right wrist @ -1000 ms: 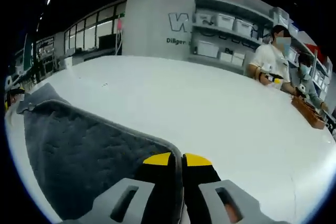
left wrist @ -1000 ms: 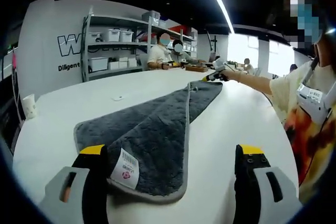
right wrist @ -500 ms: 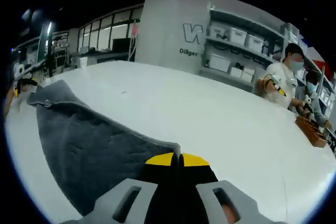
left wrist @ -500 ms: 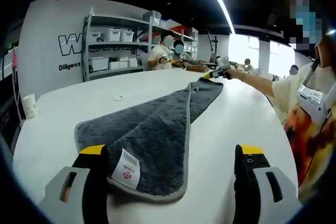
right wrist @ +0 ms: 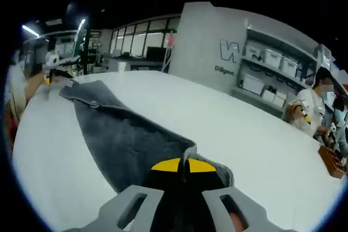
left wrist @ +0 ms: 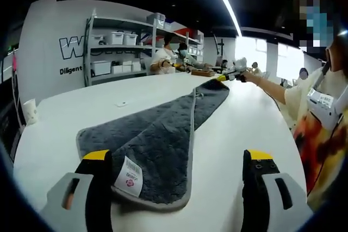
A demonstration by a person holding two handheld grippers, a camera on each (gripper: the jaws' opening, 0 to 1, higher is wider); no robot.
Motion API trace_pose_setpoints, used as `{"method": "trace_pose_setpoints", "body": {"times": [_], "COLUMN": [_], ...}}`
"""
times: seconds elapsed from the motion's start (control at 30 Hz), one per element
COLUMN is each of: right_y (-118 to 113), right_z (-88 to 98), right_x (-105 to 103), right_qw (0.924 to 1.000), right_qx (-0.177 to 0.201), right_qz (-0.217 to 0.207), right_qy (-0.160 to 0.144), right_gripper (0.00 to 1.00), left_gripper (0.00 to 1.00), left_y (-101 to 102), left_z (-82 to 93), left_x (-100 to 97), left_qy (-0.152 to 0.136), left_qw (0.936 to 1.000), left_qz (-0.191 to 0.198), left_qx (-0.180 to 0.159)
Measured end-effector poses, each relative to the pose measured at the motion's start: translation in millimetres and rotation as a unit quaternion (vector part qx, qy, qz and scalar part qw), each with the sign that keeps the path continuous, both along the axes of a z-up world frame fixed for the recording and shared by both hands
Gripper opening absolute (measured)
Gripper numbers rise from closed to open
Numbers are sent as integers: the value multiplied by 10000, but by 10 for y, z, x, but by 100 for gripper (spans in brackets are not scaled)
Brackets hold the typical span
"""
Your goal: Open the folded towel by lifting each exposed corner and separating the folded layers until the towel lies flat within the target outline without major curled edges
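The left gripper (left wrist: 176, 161) is wide open; the grey towel (left wrist: 157, 134) lies on the white table (left wrist: 239, 118) between its fingers. The right gripper (right wrist: 183, 164) is clamped on the towel's far corner.

White tabletop (left wrist: 81, 107); shelving (left wrist: 117, 47) holding white bins (left wrist: 115, 37); paper cup (left wrist: 30, 110) near tabletop edge; seated people (left wrist: 166, 58) beyond.

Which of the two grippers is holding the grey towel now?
The right gripper: its yellow-tipped fingers are shut on the far corner of the grey towel. The left gripper has its fingers wide apart at the near, labelled end.
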State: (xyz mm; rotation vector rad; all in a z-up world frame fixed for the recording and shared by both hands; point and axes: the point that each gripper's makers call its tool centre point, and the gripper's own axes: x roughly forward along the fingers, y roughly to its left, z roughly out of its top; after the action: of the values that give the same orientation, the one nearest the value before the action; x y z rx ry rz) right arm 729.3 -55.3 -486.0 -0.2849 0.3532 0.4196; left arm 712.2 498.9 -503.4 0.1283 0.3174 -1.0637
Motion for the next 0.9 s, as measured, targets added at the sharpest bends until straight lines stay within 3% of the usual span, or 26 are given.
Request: {"method": "trace_pose_setpoints", "body": {"times": [0.1,0.37,0.5,0.67,0.9], "right_y": [76,320,360,447,561], "right_z": [-22,11,-59,-177,-480], "right_x": [-166,-619,-800,-1005,-1289], "right_qw": [9997,9930,9908,9854,9702], "right_qx": [12,621,548,493,256], "right_qz": [251,984,1164,1453,1860], "right_qy": [52,223,430,735,1534], "right_gripper": [0,0,0,0,0], "left_gripper": [99,99,99,99,99], "left_y": [-11,-14,-23,-14,-22], "left_z": [2,21,21,35,33], "left_x": [-10,-33,-45,-30,-63], "left_qy": [-1,9,19,15,12], "left_qw": [10000,10000,10000,10000,9999], "left_qz": [-13,-53,-71,-69,-98], "left_qx": [-8,-39,-44,-70,-41]}}
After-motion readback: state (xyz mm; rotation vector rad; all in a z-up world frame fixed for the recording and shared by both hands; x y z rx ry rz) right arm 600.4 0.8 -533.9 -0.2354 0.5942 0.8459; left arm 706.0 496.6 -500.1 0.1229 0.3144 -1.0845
